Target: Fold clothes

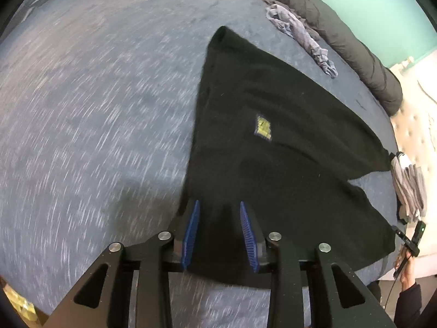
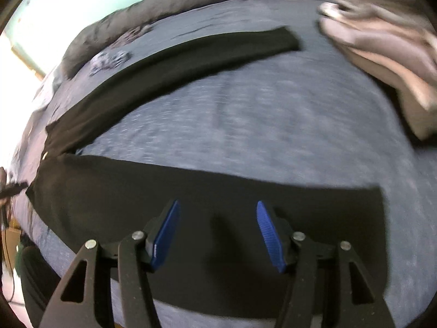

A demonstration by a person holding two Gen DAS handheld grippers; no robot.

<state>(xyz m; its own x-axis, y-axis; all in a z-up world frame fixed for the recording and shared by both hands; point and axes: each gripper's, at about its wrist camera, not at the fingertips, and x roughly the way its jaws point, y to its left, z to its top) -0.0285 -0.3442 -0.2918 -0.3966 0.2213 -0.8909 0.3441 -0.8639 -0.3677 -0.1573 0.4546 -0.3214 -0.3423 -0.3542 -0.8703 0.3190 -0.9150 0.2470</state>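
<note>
Lying flat on the blue bed [image 1: 82, 109], a black garment [image 1: 273, 136] is seen in the left wrist view — a yellow patch [image 1: 263, 126] faces up, one corner reaching toward a grey rag [image 1: 300, 38] and a dark duvet [image 1: 341, 32]. The left gripper [image 1: 220, 205] is held over the near hem, jaws parted; cloth lies between the pads, unpinched as far as can be told.

Right wrist view: the right gripper [image 2: 218, 205] is held wide above the same garment's edge, nothing gripped. A long sleeve [image 2: 191, 57] is spread out across the bed, probably to be folded inward. A pink pile [image 2: 382, 43] sits well apart — likely set aside.
</note>
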